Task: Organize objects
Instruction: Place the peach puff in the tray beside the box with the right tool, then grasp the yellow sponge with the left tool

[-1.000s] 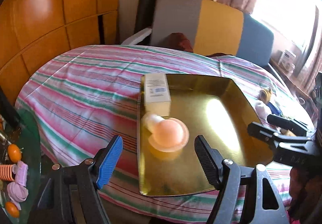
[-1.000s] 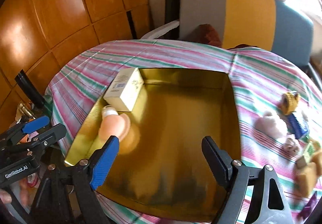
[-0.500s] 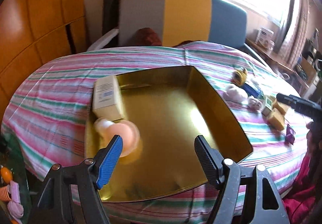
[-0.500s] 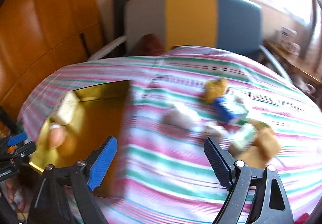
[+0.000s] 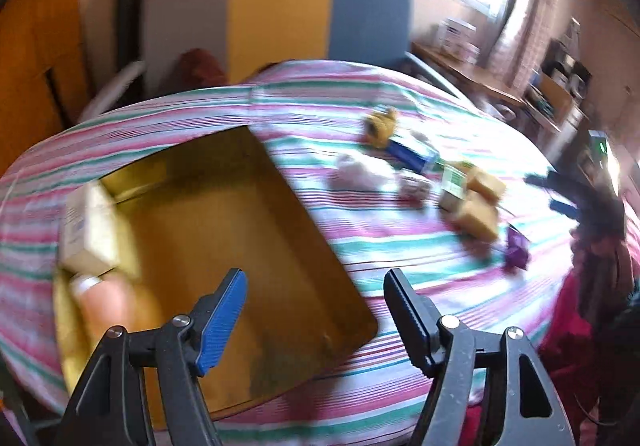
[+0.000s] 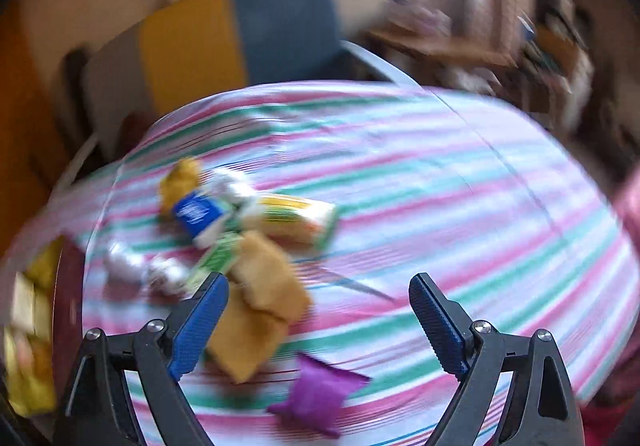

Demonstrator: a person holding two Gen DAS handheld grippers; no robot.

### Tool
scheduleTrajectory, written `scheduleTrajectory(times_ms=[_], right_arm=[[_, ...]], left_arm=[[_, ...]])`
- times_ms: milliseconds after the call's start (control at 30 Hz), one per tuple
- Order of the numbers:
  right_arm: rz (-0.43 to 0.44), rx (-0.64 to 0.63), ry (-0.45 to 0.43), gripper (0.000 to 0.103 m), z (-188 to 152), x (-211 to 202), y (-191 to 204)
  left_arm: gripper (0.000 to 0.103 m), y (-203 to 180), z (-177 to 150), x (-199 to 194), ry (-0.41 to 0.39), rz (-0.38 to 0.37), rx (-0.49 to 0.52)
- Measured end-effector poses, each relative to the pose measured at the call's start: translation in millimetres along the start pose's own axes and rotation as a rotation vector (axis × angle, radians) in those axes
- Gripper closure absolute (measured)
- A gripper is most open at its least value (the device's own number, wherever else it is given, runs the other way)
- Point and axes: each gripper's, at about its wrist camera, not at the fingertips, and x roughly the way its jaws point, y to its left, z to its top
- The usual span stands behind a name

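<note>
Striped tablecloth (image 6: 440, 181), shiny gold tray (image 5: 224, 230) (rectangular), tan blocks (image 6: 260, 310)

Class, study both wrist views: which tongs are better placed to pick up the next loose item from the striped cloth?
Probably the right tongs: open, hanging over the tan blocks and purple packet. The left tongs, also open, sit over the gold tray, farther from that pile.
</note>
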Motion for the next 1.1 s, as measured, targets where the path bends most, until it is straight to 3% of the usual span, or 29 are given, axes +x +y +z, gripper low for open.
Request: scheduleTrajectory(times_ms=[100, 467, 733, 900, 967, 1000, 1100], right_arm=[[0.053, 0.104, -0.004, 0.011, 6, -2, -19], [0.074, 0.143, 0.045, 0.011, 5, 0, -22], [0.139, 0.175, 0.062, 0.007, 6, -2, -24], [0.167, 0.200, 0.075, 0.005, 7, 1, -28], [0.181, 0.204, 0.085, 0.005, 7, 4, -28], [0.182, 0.204, 0.089, 0.005, 8, 4, -28], [0.178, 0.198, 0.101, 0.005, 8, 7, -28]], left_arm=[[0.036, -29, 7, 17, 0.038, -0.073, 0.044], [0.040, -131, 23, 78, 0.119, -0.220, 0.226], [0.024, -191, 33, 129, 0.135, -0.212, 0.350], [0.022, -209, 39, 153, 0.145, -0.196, 0.380], [0.024, -216, 39, 163, 0.152, -0.195, 0.396], [0.038, -216, 40, 168, 0.159, -0.206, 0.393], [0.045, -210, 38, 166, 0.146, -0.229, 0.368]])
